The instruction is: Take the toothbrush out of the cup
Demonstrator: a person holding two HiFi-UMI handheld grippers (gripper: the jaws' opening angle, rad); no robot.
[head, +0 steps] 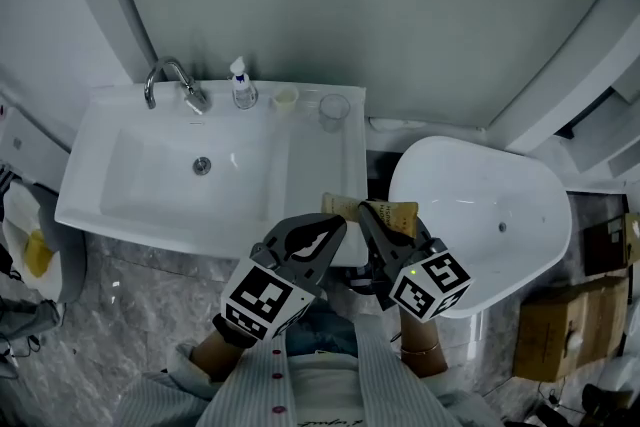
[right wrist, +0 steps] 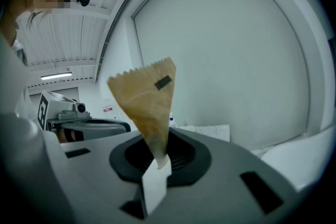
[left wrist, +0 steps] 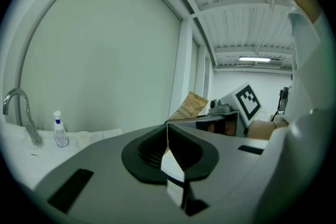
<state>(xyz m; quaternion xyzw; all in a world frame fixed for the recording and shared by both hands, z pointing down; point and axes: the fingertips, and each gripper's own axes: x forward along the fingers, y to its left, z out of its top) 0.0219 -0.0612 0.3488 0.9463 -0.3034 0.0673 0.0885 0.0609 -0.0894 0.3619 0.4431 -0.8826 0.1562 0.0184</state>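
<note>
Washbasin point(head: 322, 165) ledge bears bottle point(head: 243, 87), pale cup point(head: 286, 98) (small), clear cup point(head: 334, 110).

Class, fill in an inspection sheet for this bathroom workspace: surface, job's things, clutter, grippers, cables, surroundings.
Surface: white washbasin counter, tap at the back.
Job's things: clear cup on the counter's back edge, no toothbrush seen in it; brown toothbrush packet.
Clutter: pump bottle, small pale cup.
Grippers: right gripper shut on the packet; left gripper has its jaws together at the packet's corner.
Cables: nothing seen.
Surroundings: toilet, cardboard boxes, marbled floor.
</note>
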